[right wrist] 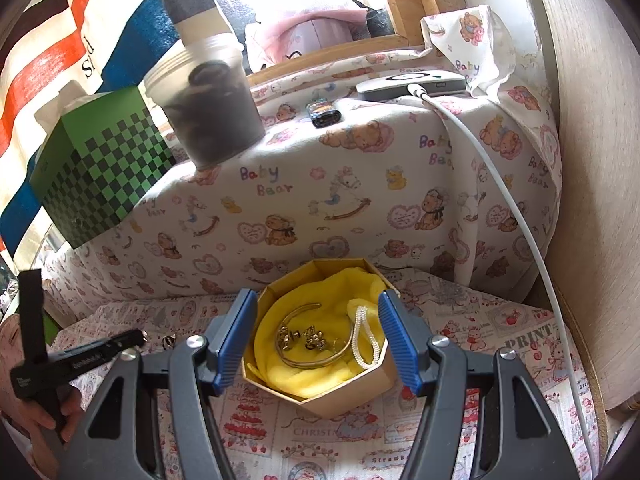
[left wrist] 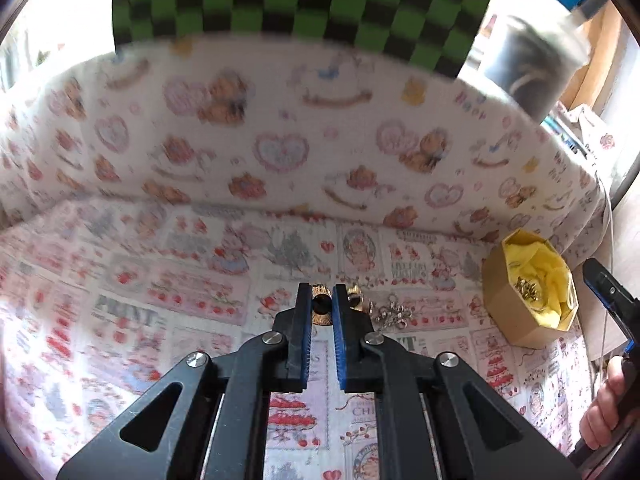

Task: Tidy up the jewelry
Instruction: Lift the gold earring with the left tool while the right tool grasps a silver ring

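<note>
Above the printed cloth (left wrist: pixel 192 300), the left gripper (left wrist: pixel 321 304) tilts down, closed on a ribbed gold earring (left wrist: pixel 320 307) (a dark centre), while the right gripper (right wrist: pixel 318 340) stands half-open and empty before the octagonal box (right wrist: pixel 344 398).

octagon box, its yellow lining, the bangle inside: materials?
Octagonal box: likely cardboard, matte tan walls with a plain cut rim. Yellow lining: soft fabric or tissue, crumpled in folds. Bangle: probably metal, thin, gold-toned and shiny.

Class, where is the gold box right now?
In the right wrist view the gold box sits on the printed cloth between the open right gripper's fingers, below the bear-print cushion.
</note>
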`<state>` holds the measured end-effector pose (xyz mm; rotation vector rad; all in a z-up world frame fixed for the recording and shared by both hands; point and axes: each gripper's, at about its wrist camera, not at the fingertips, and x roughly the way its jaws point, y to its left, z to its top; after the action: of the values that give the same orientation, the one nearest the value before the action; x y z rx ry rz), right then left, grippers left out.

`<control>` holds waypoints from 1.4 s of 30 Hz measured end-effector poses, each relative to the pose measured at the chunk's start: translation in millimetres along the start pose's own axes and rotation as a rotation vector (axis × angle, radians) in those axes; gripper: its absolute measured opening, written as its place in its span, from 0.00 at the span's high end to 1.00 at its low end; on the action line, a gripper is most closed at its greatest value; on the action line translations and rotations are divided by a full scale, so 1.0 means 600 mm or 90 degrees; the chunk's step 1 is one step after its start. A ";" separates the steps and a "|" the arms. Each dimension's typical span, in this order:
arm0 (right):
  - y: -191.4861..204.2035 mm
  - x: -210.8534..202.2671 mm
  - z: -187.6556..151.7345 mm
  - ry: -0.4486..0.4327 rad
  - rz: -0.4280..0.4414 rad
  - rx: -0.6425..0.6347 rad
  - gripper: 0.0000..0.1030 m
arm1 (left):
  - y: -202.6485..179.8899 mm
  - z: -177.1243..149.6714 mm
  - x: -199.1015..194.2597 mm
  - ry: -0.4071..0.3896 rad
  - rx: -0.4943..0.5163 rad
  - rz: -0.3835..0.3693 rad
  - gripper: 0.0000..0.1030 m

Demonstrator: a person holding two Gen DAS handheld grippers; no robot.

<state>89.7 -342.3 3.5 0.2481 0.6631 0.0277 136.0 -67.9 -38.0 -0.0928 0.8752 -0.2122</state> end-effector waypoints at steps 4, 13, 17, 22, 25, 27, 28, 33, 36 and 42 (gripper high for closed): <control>0.014 -0.008 -0.005 -0.004 0.007 -0.011 0.41 | -0.027 -0.003 -0.043 -0.073 0.040 0.061 0.91; 0.081 -0.028 -0.030 -0.033 0.009 -0.078 0.41 | -0.003 0.006 -0.078 -0.116 0.015 0.057 0.91; 0.114 -0.011 -0.034 0.012 0.035 -0.081 0.41 | 0.036 0.019 -0.086 -0.115 -0.009 0.059 0.91; 0.172 0.033 -0.053 0.060 0.019 -0.115 0.41 | 0.067 0.027 -0.080 -0.104 -0.041 0.064 0.91; 0.204 0.067 -0.060 0.097 0.015 -0.130 0.41 | 0.084 0.028 -0.082 -0.108 -0.056 0.087 0.91; 0.221 0.090 -0.061 0.128 0.032 -0.131 0.46 | 0.095 0.030 -0.085 -0.108 -0.066 0.089 0.91; 0.232 0.103 -0.062 0.143 0.034 -0.135 0.51 | 0.103 0.031 -0.085 -0.108 -0.074 0.090 0.91; 0.286 0.152 -0.073 0.191 0.038 -0.173 0.65 | 0.131 0.032 -0.079 -0.102 -0.102 0.097 0.91; 0.310 0.176 -0.076 0.206 0.030 -0.188 0.66 | 0.144 0.032 -0.072 -0.097 -0.119 0.098 0.91; 0.343 0.214 -0.093 0.218 -0.002 -0.220 0.72 | 0.151 0.032 -0.063 -0.095 -0.124 0.110 0.91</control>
<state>167.7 -117.3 -67.8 -0.0948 0.9853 0.1828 140.9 28.6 -12.5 -0.2109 0.7490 0.0413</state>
